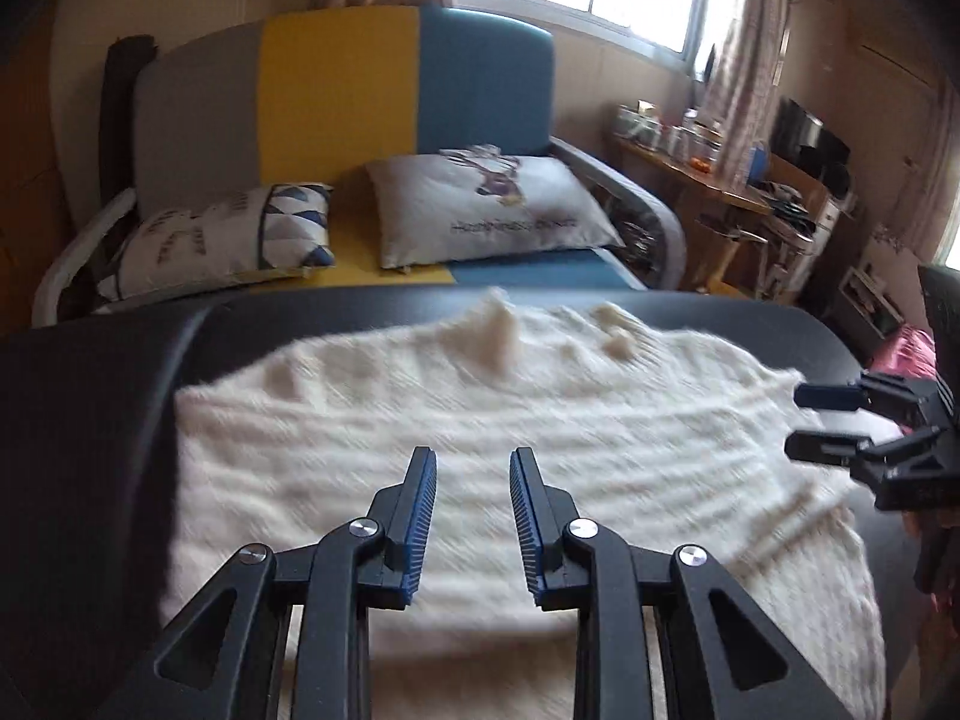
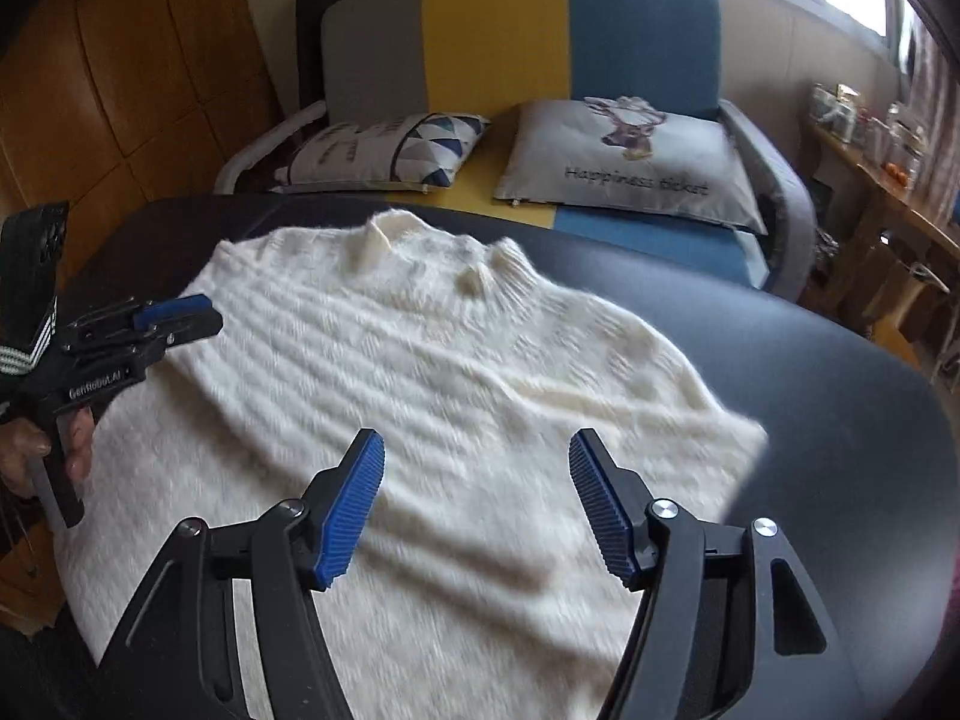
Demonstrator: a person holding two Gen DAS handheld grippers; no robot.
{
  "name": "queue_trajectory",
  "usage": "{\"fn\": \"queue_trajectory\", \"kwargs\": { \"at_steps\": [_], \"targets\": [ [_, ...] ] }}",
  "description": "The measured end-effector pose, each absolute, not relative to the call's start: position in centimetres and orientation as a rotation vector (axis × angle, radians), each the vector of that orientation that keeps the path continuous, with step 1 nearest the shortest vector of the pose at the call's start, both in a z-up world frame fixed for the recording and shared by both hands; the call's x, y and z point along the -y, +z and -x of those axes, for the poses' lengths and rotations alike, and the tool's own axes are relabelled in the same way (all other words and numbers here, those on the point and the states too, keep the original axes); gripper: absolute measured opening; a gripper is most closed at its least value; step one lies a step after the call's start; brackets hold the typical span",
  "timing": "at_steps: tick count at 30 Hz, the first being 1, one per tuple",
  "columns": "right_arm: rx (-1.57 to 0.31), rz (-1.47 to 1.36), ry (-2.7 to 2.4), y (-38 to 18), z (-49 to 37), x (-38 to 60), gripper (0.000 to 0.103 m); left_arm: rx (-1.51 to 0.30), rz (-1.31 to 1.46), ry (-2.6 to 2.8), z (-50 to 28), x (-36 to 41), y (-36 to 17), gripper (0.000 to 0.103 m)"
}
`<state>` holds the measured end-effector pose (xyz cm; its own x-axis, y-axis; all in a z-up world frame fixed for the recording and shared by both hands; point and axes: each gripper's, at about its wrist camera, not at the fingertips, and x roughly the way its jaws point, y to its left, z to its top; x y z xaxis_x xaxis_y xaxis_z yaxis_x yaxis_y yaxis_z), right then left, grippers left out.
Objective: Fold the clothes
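Dark table, blurred white sweater hem cut off, left claw and right claw both spread, empty.

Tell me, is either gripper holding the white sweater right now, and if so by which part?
Nothing is held. The left gripper and right gripper both hover open above the white sweater, which lies spread on the dark table.
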<state>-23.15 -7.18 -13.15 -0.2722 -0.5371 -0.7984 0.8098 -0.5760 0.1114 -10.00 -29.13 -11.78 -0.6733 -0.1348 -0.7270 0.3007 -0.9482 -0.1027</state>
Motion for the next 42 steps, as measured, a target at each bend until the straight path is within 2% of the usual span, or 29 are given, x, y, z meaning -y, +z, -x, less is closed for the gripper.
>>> {"fn": "queue_trajectory", "kwargs": {
  "at_steps": [3,4,7,13,20,21,22,29,32,36,37,42],
  "targets": [
    [-0.543,-1.157,-1.963,-16.5,25.0,9.6,0.068,-0.251,-1.249,-2.506,12.0,31.9,-14.6,0.025],
    [-0.562,-1.188,-1.976,-17.9,25.6,9.5,0.069,-0.303,-1.283,-2.509,12.0,32.6,-15.5,0.025],
    [-0.470,-1.170,-1.984,-17.6,26.0,8.4,0.071,-0.365,-1.223,-2.595,11.3,33.4,-14.3,0.025],
    [-0.405,-1.058,-1.946,-14.2,26.4,11.4,0.071,-0.255,-1.185,-2.761,15.0,32.6,-11.8,0.025],
    [-0.530,-1.166,-1.993,-17.7,29.4,16.2,0.071,-0.123,-1.384,-2.569,20.8,33.9,-16.3,0.025],
    [-0.555,-1.187,-2.018,-18.5,29.8,16.2,0.072,-0.151,-1.356,-2.580,20.6,34.3,-16.5,0.026],
    [-0.555,-1.180,-2.030,-18.8,29.9,16.0,0.077,-0.177,-1.329,-2.591,20.4,34.6,-16.7,0.026],
    [-0.504,-1.114,-2.051,-17.4,28.6,15.0,0.077,-0.193,-1.230,-2.595,18.1,34.9,-15.7,0.026],
    [-0.559,-1.081,-2.071,-16.7,27.3,14.8,0.077,-0.243,-1.190,-2.578,16.8,36.5,-15.3,0.026],
    [-0.573,-1.185,-2.061,-19.2,28.3,15.1,0.077,-0.193,-1.254,-2.476,16.9,37.6,-16.8,0.026],
    [-0.565,-1.189,-2.068,-19.5,28.4,15.0,0.080,-0.197,-1.242,-2.487,16.8,37.6,-16.7,0.026],
    [-0.602,-1.111,-2.166,-17.8,27.2,14.0,0.080,-0.233,-1.164,-2.527,14.5,37.5,-14.4,0.026]
  ]
}}
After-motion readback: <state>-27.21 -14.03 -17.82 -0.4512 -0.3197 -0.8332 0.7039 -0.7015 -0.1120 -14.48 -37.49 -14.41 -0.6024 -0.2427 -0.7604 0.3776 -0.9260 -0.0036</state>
